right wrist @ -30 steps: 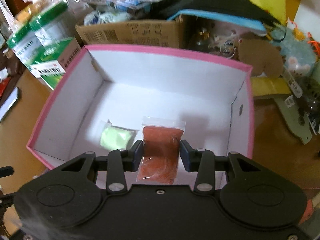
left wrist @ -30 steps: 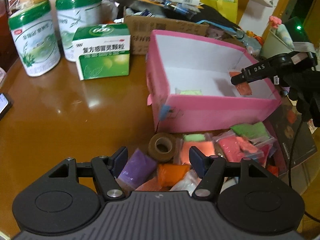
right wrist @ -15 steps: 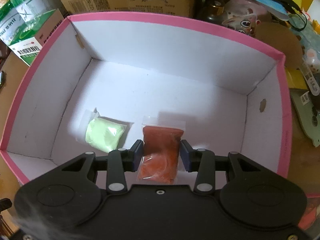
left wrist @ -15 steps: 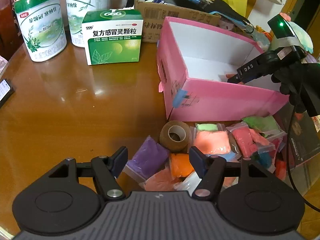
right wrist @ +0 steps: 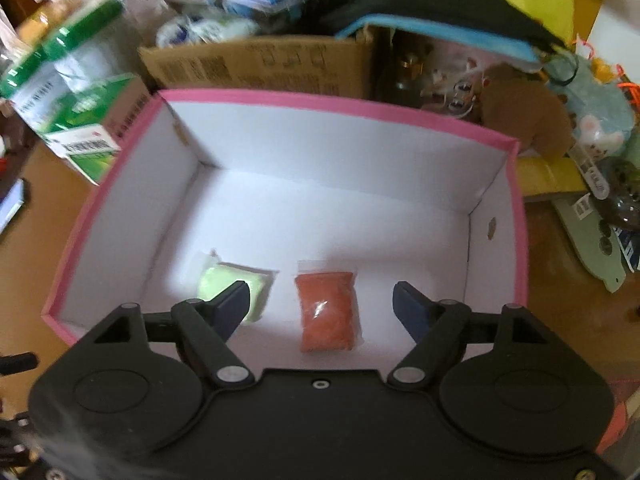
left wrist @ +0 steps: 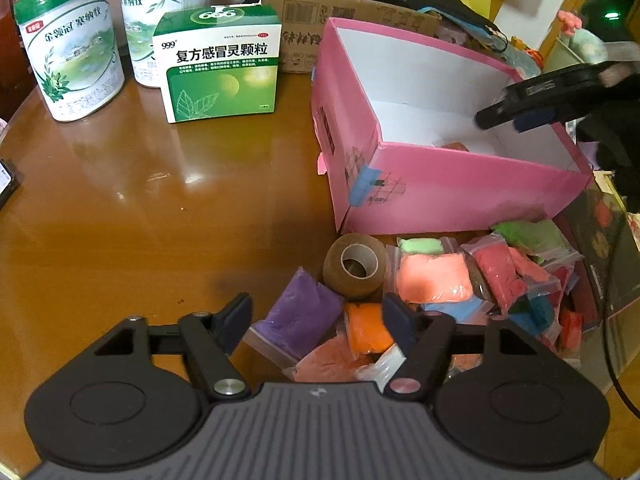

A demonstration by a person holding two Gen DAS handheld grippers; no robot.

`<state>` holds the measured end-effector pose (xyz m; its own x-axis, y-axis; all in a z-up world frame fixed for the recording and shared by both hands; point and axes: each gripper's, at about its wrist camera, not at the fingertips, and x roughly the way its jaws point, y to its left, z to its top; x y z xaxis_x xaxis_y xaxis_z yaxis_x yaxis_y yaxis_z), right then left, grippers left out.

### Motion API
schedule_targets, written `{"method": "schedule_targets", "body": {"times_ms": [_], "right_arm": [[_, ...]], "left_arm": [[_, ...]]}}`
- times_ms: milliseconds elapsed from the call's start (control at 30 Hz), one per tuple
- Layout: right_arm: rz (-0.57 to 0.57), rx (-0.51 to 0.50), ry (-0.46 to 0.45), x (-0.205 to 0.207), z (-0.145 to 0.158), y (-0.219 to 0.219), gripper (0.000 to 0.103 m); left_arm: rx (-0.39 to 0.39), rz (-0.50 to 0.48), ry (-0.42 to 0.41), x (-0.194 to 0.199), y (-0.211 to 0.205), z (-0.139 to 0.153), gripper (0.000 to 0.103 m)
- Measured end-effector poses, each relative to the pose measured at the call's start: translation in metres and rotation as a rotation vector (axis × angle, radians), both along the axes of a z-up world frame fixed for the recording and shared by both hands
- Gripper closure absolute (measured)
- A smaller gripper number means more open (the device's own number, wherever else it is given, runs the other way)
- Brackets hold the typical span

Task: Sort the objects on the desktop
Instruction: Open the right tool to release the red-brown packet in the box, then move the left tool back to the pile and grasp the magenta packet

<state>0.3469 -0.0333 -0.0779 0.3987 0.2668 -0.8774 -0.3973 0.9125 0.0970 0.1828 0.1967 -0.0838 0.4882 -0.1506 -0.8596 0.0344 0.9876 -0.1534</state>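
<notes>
In the right wrist view we see the right gripper (right wrist: 320, 306) with its jaws spread wide and nothing between them held. It hangs over the open pink box (right wrist: 520, 216). The orange-red bag (right wrist: 326, 312) lies flat on the white floor of the box, in the gap between the two fingers but below them, touching neither one. Just beside it, to its left, lies the pale green bag (right wrist: 236, 288); the left finger partly covers it in this view.

In the left wrist view we see the left gripper (left wrist: 316, 316), also wide open and empty. It is above the pile of bags (left wrist: 480, 280) on the brown table (left wrist: 140, 220), in front of the pink box. The purple bag (left wrist: 300, 316) and the orange bag (left wrist: 366, 328) appear between its fingers, lower down. A brown tape roll (left wrist: 356, 266) stands touching the pile, near the box wall.
</notes>
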Motion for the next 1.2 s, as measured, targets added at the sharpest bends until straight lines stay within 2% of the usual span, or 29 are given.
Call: {"method": "schedule_targets", "body": {"times_ms": [167, 367, 800, 933, 1200], "right_arm": [[-0.017, 0.061, -0.045, -0.031, 0.020, -0.017, 0.024], [-0.022, 0.086, -0.081, -0.073, 0.031, -0.034, 0.024], [0.026, 0.071, -0.114, -0.163, 0.011, -0.075, 0.023], [0.048, 0.058, -0.094, -0.186, -0.002, -0.086, 0.023], [0.096, 0.062, -0.045, -0.222, -0.022, -0.102, 0.023]], "left_arm": [[0.003, -0.016, 0.000, 0.001, -0.002, -0.002, 0.026], [0.000, -0.003, -0.008, -0.001, -0.006, 0.000, 0.026], [0.022, 0.055, -0.031, -0.040, -0.023, -0.005, 0.026], [0.027, 0.066, -0.041, -0.055, -0.030, -0.007, 0.026], [-0.025, 0.035, 0.015, -0.081, -0.070, -0.026, 0.026]]}}
